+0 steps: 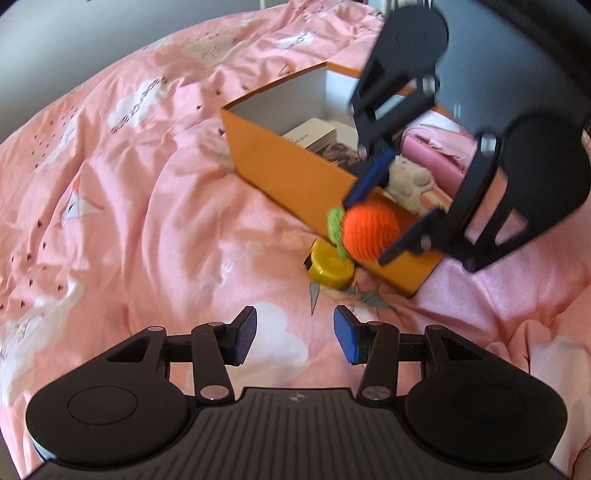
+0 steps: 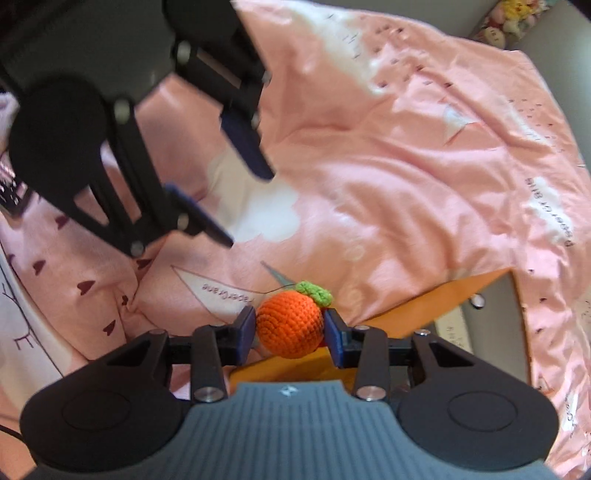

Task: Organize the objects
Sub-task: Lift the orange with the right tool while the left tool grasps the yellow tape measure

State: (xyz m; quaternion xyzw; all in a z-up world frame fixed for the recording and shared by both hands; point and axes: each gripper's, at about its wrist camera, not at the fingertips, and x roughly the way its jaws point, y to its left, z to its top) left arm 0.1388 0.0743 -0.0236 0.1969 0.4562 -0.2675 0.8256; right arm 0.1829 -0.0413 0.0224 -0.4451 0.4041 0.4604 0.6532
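Observation:
My right gripper (image 2: 290,332) is shut on a crocheted orange ball with a green leaf (image 2: 289,322), both blue pads pressed against its sides. In the left wrist view the same ball (image 1: 369,230) hangs between the right gripper's (image 1: 384,229) fingers, just above the near corner of an open orange box (image 1: 284,173). My left gripper (image 1: 295,334) stands open over the pink bedding with nothing between its pads. A yellow round lid-like object (image 1: 330,267) lies on the bedding against the box's near wall.
The box holds a pink pouch (image 1: 436,157), a cream plush toy (image 1: 410,184) and small cartons (image 1: 314,134). A pink quilt (image 1: 147,203) with white clouds covers the bed all round. Plush toys (image 2: 513,18) sit on a far shelf in the right wrist view.

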